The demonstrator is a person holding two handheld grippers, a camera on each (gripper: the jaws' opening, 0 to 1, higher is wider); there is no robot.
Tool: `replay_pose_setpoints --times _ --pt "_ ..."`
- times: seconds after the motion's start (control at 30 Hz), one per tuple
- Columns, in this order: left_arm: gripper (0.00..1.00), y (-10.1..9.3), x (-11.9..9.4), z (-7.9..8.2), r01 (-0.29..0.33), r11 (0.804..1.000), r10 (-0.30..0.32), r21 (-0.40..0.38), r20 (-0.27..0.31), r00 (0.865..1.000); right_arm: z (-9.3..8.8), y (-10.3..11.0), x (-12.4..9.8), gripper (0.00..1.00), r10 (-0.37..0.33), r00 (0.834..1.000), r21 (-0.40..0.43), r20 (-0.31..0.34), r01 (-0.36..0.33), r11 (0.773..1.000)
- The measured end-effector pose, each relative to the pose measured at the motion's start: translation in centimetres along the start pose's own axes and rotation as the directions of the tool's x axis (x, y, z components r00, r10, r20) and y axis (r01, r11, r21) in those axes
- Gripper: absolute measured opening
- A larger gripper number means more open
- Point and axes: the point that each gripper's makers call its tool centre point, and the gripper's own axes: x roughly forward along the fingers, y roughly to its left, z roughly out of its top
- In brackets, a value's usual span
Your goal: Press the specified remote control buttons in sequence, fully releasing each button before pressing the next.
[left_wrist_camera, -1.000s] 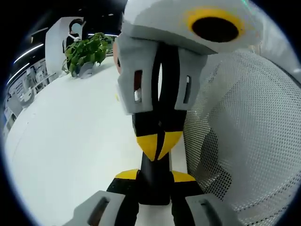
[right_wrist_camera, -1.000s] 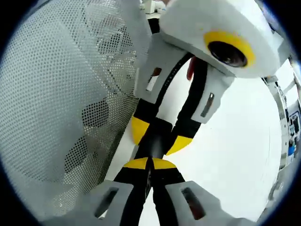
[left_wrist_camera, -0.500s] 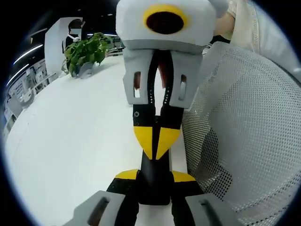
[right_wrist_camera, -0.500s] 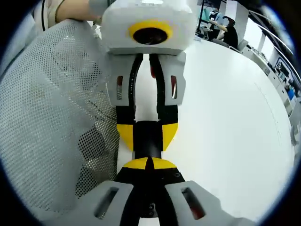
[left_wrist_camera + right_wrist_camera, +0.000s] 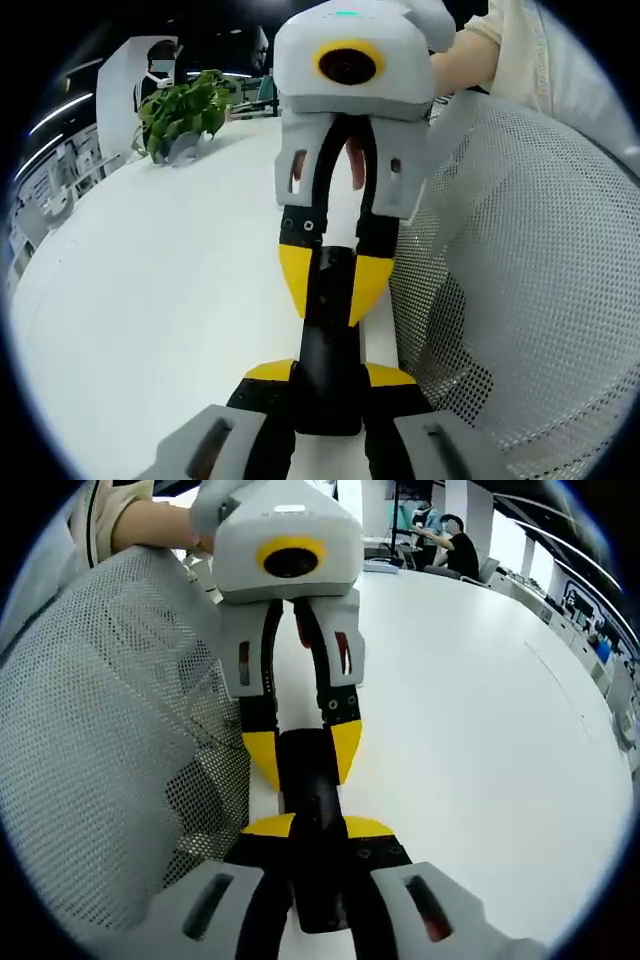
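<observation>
White desk (image 5: pixel 150 280) underneath and out ahead, in an open office. Clamped between the jaws of the left hand-held gripper (image 5: pixel 328 375): near end of a slim black remote (image 5: pixel 328 330), pointing straight forward from the yellow tips. Facing it from ahead, the right hand-held gripper (image 5: pixel 318 830), yellow tips pressed against both sides of the remote's far end, so gripped from both ends at once. Same thing from the right gripper view: remote between its own jaws, held tight, with the left hand-held gripper meeting it head-on. Cannot make out any buttons on the remote. Just right of the left hand-held gripper, close alongside the remote, a white mesh chair back (image 5: pixel 520 280). Far ahead and left of that gripper, a leafy plant (image 5: pixel 180 115) on the desk. Above the chair back, a pale sleeve (image 5: pixel 520 50). Well beyond the right hand-held gripper, at the desk's far end, a seated person (image 5: pixel 460 550).
</observation>
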Motion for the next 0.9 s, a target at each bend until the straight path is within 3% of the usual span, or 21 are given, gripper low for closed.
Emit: replay_pose_setpoints --times 0.13,0.23,0.57,0.9 --pt "0.24 0.0 0.0 0.0 0.0 1.0 0.0 -0.003 0.001 1.0 -0.7 0.3 -0.2 0.24 0.0 1.0 -0.019 -0.015 -0.001 1.0" --pt "0.24 0.0 0.0 0.0 0.0 1.0 0.0 -0.003 0.002 1.0 -2.3 0.2 0.0 0.26 -0.007 0.997 -0.046 -0.079 0.003 0.999" --pt "0.24 0.0 0.1 -0.1 0.0 1.0 0.0 -0.004 0.002 1.0 -3.8 -0.2 -1.3 0.26 -0.029 0.997 -0.036 -0.073 0.026 0.999" --pt "0.24 0.1 0.2 -0.1 -0.002 1.0 0.002 -0.002 -0.004 1.0 -3.8 -0.2 -1.3 0.26 -0.04 0.997 -0.041 -0.068 0.038 0.998"
